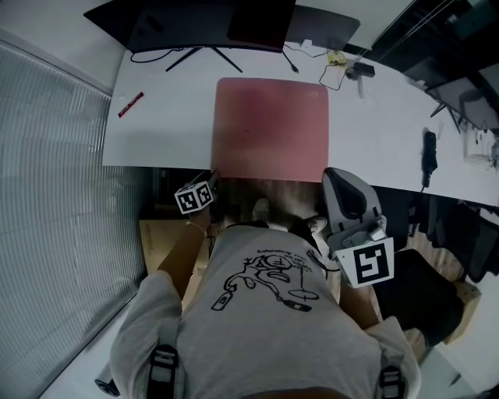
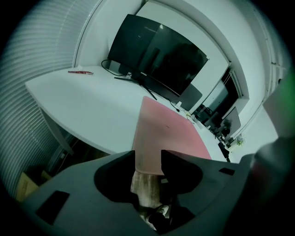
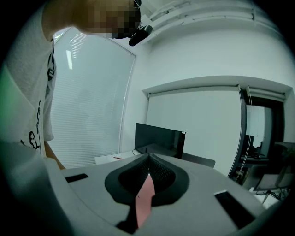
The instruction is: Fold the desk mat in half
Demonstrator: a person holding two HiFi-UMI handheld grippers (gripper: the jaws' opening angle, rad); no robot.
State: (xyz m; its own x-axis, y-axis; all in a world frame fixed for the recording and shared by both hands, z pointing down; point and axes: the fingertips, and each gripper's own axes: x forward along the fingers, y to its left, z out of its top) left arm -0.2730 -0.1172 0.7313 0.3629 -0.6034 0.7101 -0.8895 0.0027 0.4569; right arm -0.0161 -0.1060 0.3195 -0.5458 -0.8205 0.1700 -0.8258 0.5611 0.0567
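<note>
A pink desk mat (image 1: 269, 125) lies flat on the white desk (image 1: 164, 132), and its near edge reaches past the desk's front edge. My left gripper (image 1: 212, 181) is at the mat's near-left corner. In the left gripper view that gripper (image 2: 147, 161) stands open, with the mat (image 2: 166, 133) corner in the gap and the pads off it. My right gripper (image 1: 334, 175) hovers by the near-right corner. Its fingertips meet in the right gripper view (image 3: 148, 157), and a strip of the mat (image 3: 145, 193) shows through the slit behind them. Nothing shows pinched there.
A dark monitor (image 1: 210, 23) on a splayed stand is at the desk's back, with cables and a small plug (image 1: 343, 62) to its right. A red pen (image 1: 130, 104) lies far left and a black device (image 1: 428, 152) far right. Window blinds run along the left.
</note>
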